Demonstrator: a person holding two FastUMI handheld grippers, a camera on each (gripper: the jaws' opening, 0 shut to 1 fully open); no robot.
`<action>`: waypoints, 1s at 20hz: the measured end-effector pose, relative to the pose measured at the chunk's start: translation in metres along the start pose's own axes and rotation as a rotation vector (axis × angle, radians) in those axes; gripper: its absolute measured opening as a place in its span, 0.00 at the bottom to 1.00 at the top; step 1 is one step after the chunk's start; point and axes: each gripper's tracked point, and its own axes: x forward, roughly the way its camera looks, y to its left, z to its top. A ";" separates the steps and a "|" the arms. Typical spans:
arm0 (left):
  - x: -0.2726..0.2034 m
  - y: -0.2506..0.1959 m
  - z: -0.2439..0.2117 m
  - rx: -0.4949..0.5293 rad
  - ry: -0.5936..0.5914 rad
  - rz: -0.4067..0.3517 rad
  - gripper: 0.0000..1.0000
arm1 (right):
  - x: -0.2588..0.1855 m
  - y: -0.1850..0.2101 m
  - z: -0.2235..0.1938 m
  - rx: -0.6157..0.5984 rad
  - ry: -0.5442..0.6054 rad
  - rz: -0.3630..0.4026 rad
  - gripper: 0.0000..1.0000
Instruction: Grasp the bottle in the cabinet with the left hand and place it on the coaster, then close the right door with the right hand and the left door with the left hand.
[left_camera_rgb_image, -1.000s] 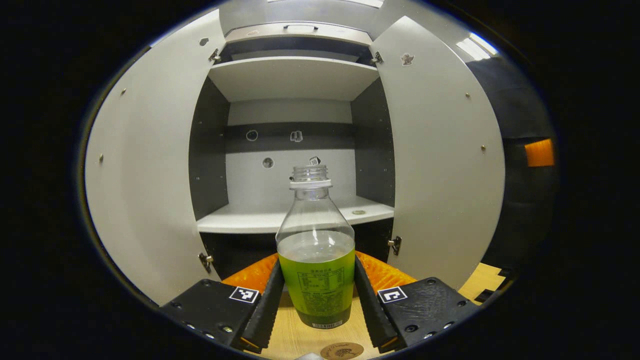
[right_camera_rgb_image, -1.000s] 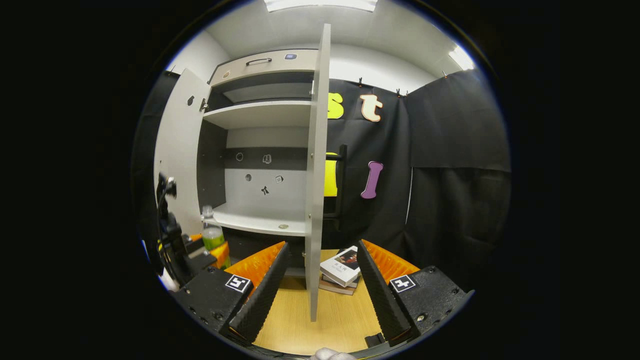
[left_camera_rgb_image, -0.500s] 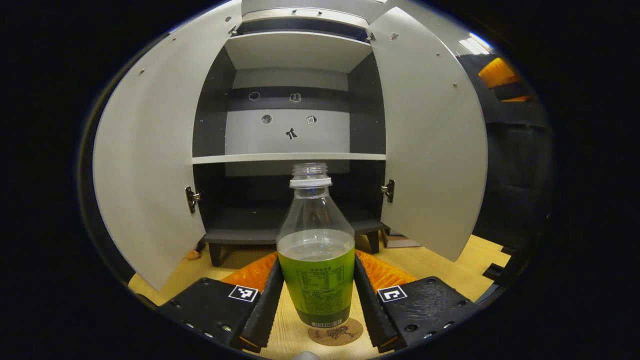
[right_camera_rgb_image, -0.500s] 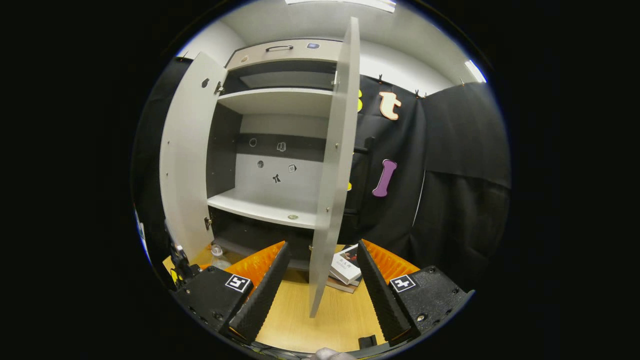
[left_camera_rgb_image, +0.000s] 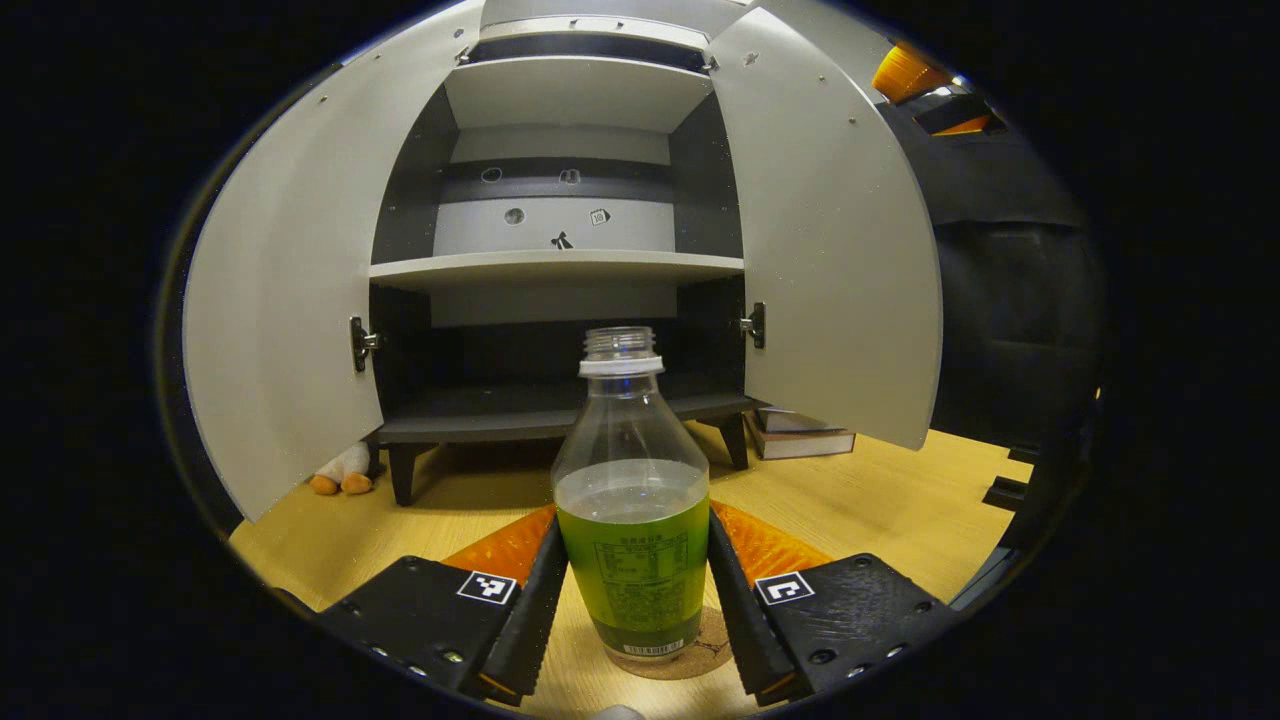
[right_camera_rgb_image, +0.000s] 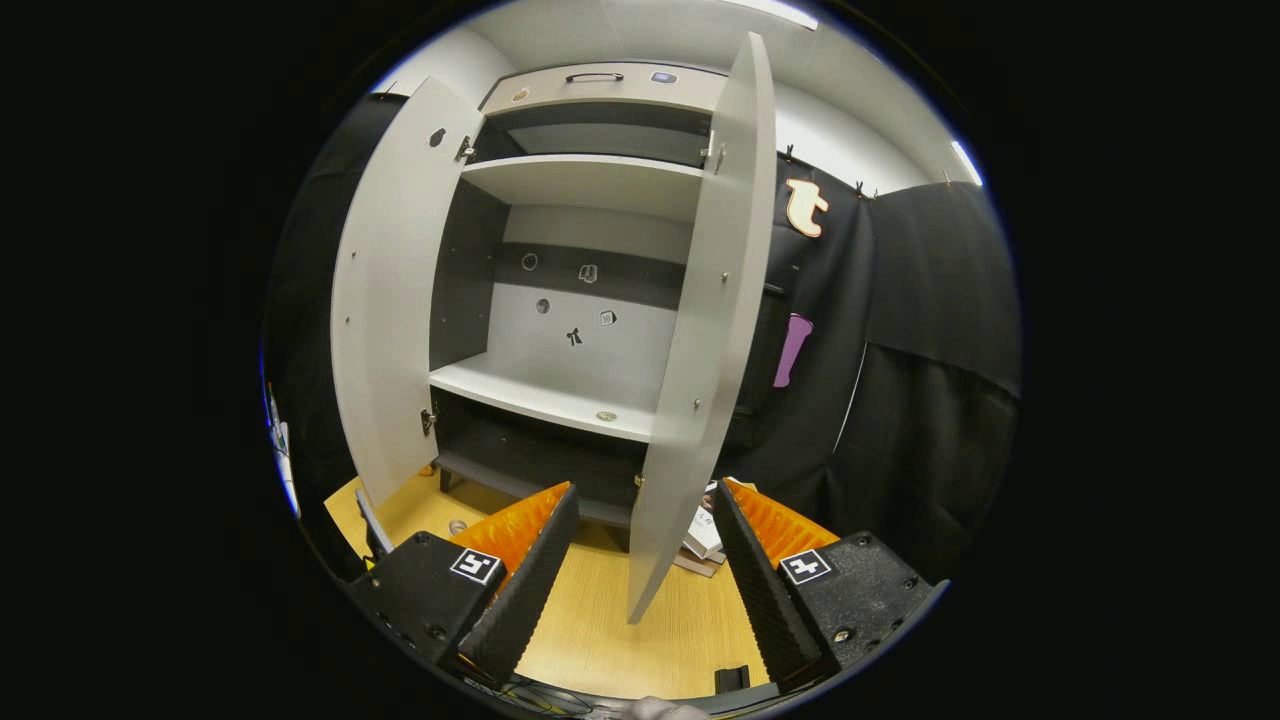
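Now the left claw grips the capless bottle with both fingers, its base on the coaster on the bench. Right claw gapes empty before the cabinet's open right door.

**Bottle held upright over the coaster**

Your left gripper has both fingers pressed on the green-labelled lower half of the uncapped bottle, which stands upright. Its base sits over the round cork coaster on the wooden tabletop. Ahead of you the cabinet stands with its left door and right door swung wide. A stack of books lies under the right door, and a small plush toy lies beside the cabinet's left leg.
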 end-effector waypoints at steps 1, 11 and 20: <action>0.001 -0.003 -0.002 0.001 -0.004 -0.012 0.72 | 0.000 0.002 0.000 -0.004 0.006 0.002 0.84; -0.001 -0.006 -0.006 0.026 -0.018 -0.047 0.80 | -0.007 0.005 -0.001 -0.031 0.017 0.003 0.84; -0.009 -0.003 0.043 0.070 -0.072 -0.015 0.96 | -0.014 0.008 0.001 -0.003 -0.001 0.022 0.84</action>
